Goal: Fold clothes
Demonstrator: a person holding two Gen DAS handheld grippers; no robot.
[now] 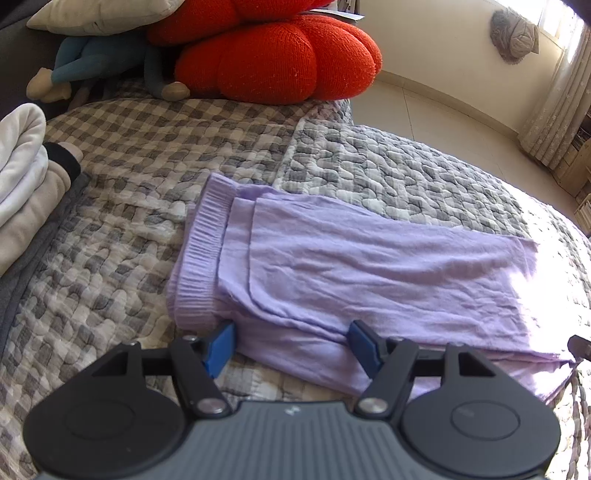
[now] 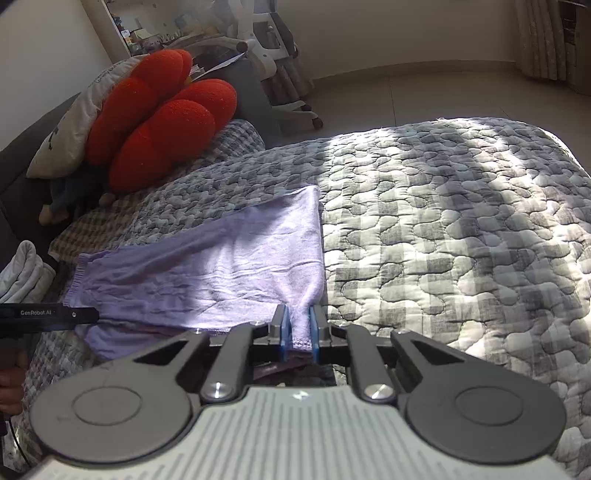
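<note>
Nearest the lens, the left tool (image 1: 291,345) stands released, its two blue pads (image 1: 221,347) spread wide either side of the near edge of the folded lilac knit garment (image 1: 332,254), neither pad pressing the cloth. Over on the other side, the right tool (image 2: 298,328) is clenched on a bunched corner of that same garment (image 2: 221,273), with fabric pinched between its blue pads (image 2: 284,330). One lilac garment lies flat on the grey-and-white checked quilted bedspread (image 1: 424,173), its ribbed waistband (image 1: 199,258) towards the left in the left wrist view and its far end in bright sunlight. Left of it, at the frame edge, sits one stack of folded white and beige clothes (image 1: 22,173), with a dark cuff showing beside it. Farther back, two red knitted segmented cushions (image 1: 280,62) rest at the head of the bed, one piled on the other. Beside them lie one blue plush toy (image 1: 85,62) and one white pillow (image 1: 103,14). Beyond the bed, one pale curtain (image 1: 557,107) hangs by the window.
</note>
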